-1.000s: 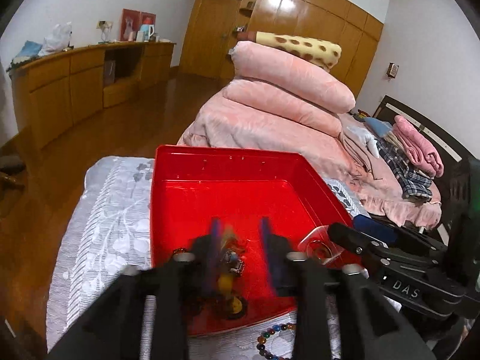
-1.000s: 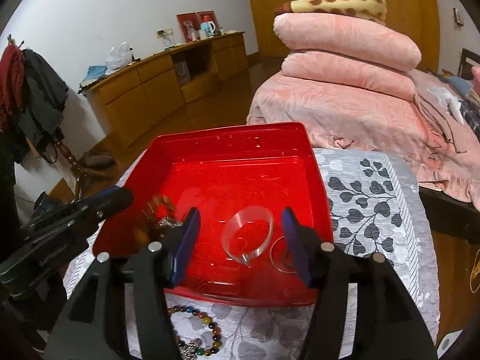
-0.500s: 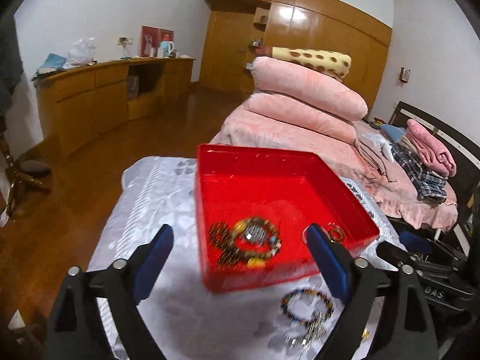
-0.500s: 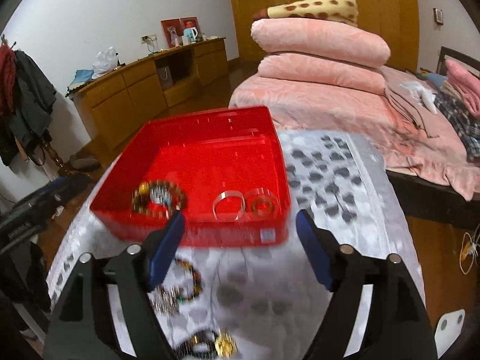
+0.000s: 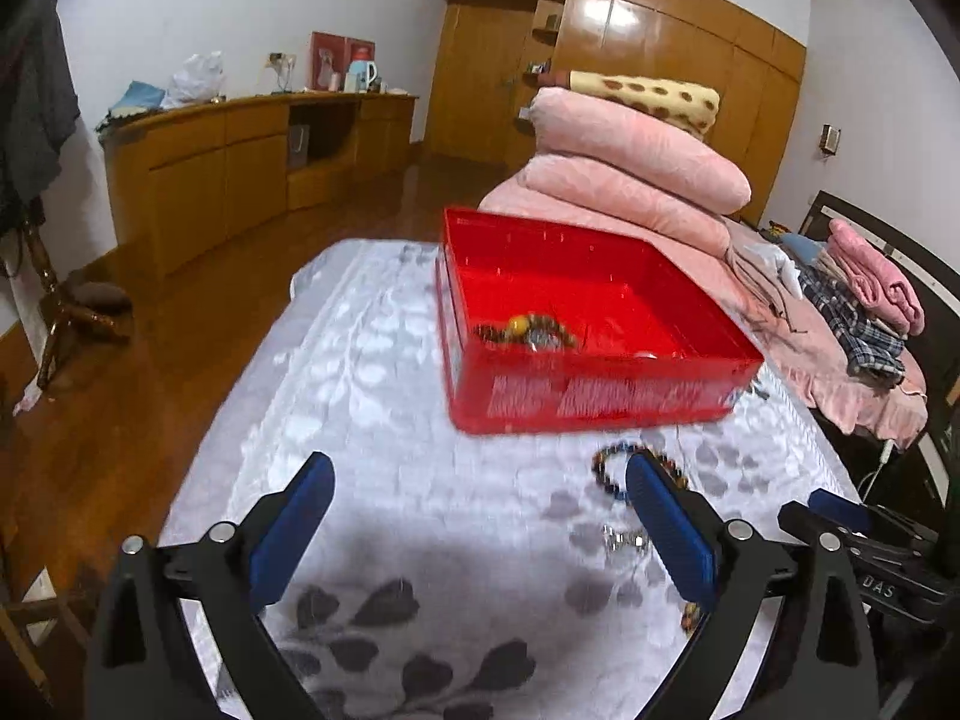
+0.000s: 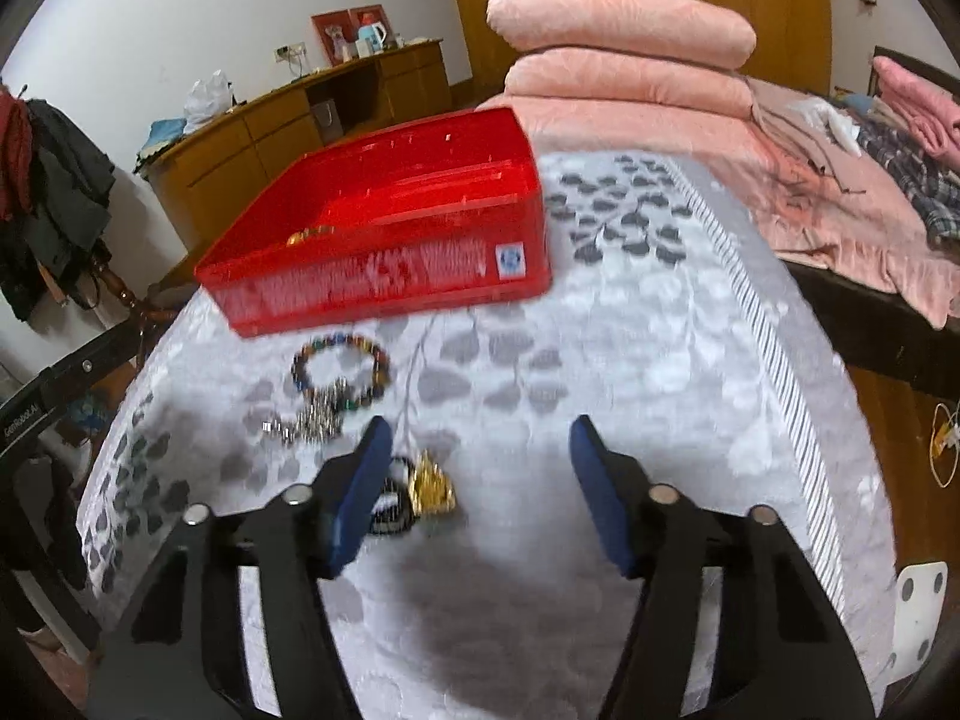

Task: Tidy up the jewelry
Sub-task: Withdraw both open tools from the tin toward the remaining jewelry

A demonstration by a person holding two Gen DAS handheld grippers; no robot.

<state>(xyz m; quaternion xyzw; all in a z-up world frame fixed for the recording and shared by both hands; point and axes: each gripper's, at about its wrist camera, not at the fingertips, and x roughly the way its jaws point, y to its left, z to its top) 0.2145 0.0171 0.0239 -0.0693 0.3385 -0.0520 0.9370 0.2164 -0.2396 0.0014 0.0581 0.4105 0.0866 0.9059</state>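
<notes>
Right wrist view has the best look at what's left to sort: a multicolour bead bracelet [image 6: 340, 369] lying on the grey leaf-print cloth [image 6: 630, 324] just in front of the red tray [image 6: 384, 276], a silvery chain piece [image 6: 309, 420] right below it and touching it, and nearer still a dark bracelet with a gold charm [image 6: 429, 483] sitting by the left blue pad of the right gripper [image 6: 477, 480]. That gripper's jaws have just been closing back a bit but stand about half apart with nothing between them; the charm is beside the left pad, not inside the gap.

From the left wrist view, the tray holds a brown-and-amber bead bracelet [image 5: 528, 330] near its front wall, plus something pale further right I can't make out. The left gripper [image 5: 477, 507] has just been opening and is spread as wide as it goes, empty, with only bare cloth between the pads.

My read: this is the between-items bit, both claws free and lining up for the next pickup. The right one looks closest to the gold-charm piece, so I'd guess it needs to shift left and dip so the pads straddle it before squeezing. Frames are smeary, so exact contact is hard to call.
</notes>
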